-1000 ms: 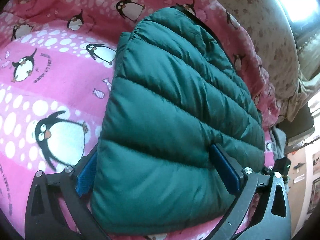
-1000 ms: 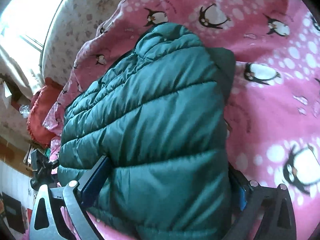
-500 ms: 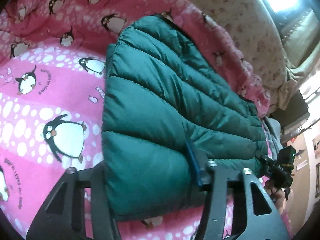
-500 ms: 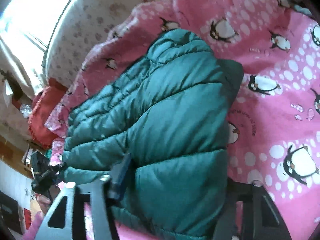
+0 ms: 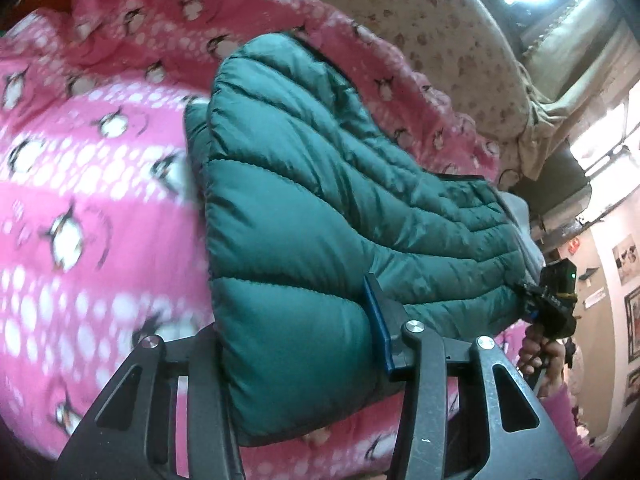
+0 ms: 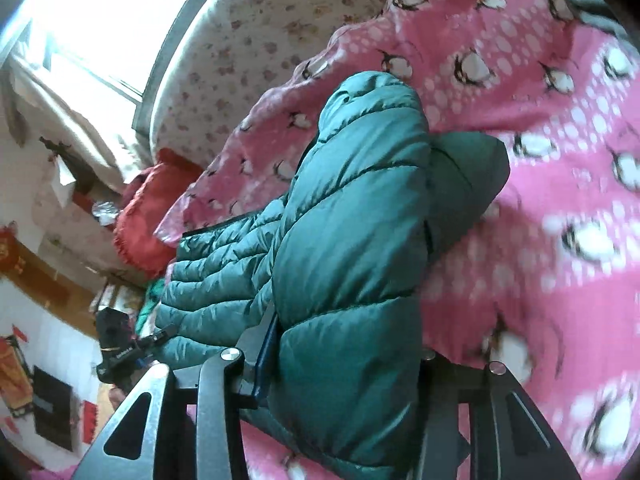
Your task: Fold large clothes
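My left tool [image 5: 296,344] has just been closing and now pinches one thick folded edge of the green puffer jacket [image 5: 320,208]; its blue-padded finger [image 5: 378,328] presses into the padding, while the opposite finger is hidden behind the bulging fabric. My right tool [image 6: 344,356] has likewise just been closing on the other folded edge, one blue pad [image 6: 266,356] dug in at the left, the far finger buried under the quilting. So both tools are partly closed, each gripping a wad of jacket.

The jacket lies folded on the bed, its near edge raised in my grip, the rest sloping away onto the pink penguin blanket [image 5: 80,184]. The blanket is blurred, so its print is hard to read. Beyond it is a floral sheet [image 6: 248,48], then a washed-out bright window [image 6: 100,12]. In the left view my other hand [image 5: 538,354] shows only partly, at the frame edge, beside a pink sleeve [image 5: 568,412].
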